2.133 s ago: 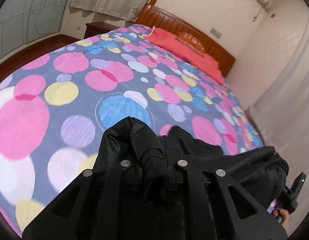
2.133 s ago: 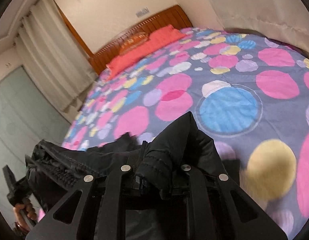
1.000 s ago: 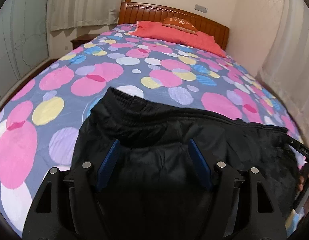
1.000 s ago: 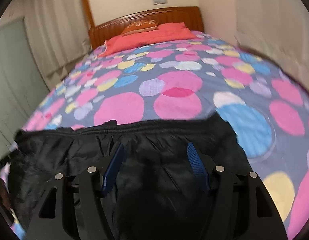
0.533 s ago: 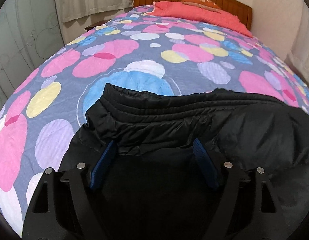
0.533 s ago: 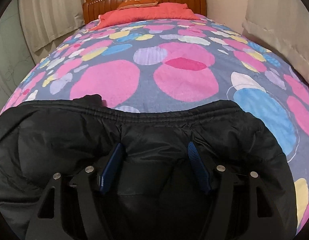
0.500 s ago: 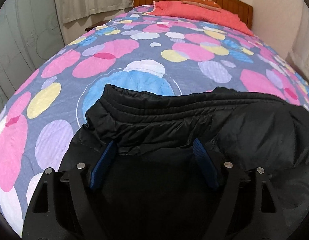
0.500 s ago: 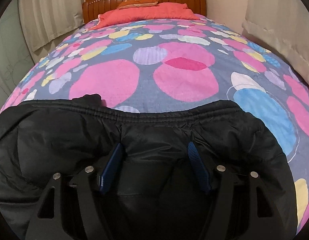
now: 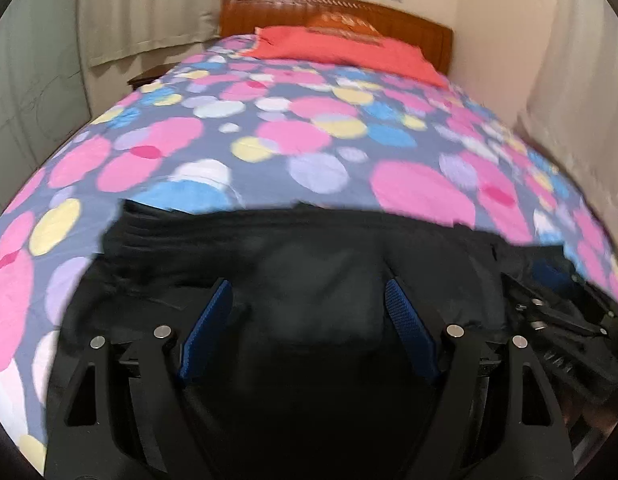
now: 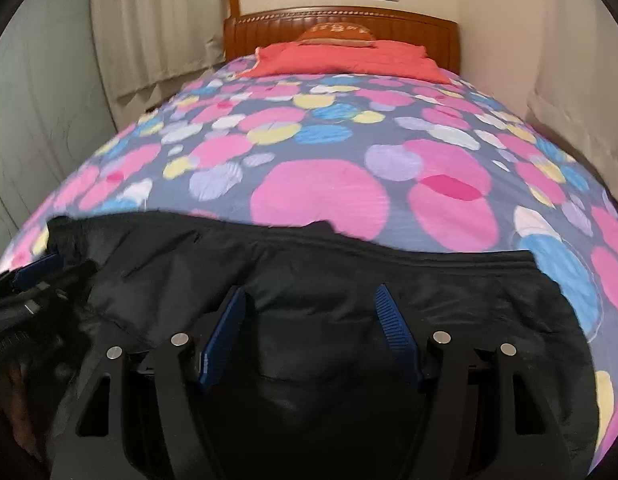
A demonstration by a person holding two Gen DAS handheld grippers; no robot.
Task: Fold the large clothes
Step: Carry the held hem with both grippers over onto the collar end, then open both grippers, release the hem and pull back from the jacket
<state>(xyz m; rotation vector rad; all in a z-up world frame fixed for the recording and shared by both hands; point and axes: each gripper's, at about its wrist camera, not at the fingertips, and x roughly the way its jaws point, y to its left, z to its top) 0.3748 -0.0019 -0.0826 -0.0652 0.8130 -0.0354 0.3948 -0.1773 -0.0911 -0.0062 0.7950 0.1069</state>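
Note:
A large black padded garment point(image 9: 317, 256) lies spread on the near end of the bed, its ribbed hem running across, also in the right wrist view point(image 10: 389, 280). My left gripper point(image 9: 309, 288) is open and empty just above the garment, blue pads apart. My right gripper point(image 10: 311, 294) is open and empty above it too. The right gripper also shows at the right edge of the left wrist view point(image 9: 557, 312). The left gripper shows at the left edge of the right wrist view point(image 10: 25, 284).
The bed has a grey cover with coloured circles point(image 9: 309, 136) point(image 10: 321, 192). A red pillow point(image 10: 341, 60) and wooden headboard point(image 10: 341, 20) are at the far end. Curtains point(image 10: 157, 28) hang on the left and a wall point(image 10: 581, 80) runs along the right.
Both grippers let go of the bunched garment and opened about a second ago; it dropped flat on the bed. Since half a second ago both have drawn back and risen slightly.

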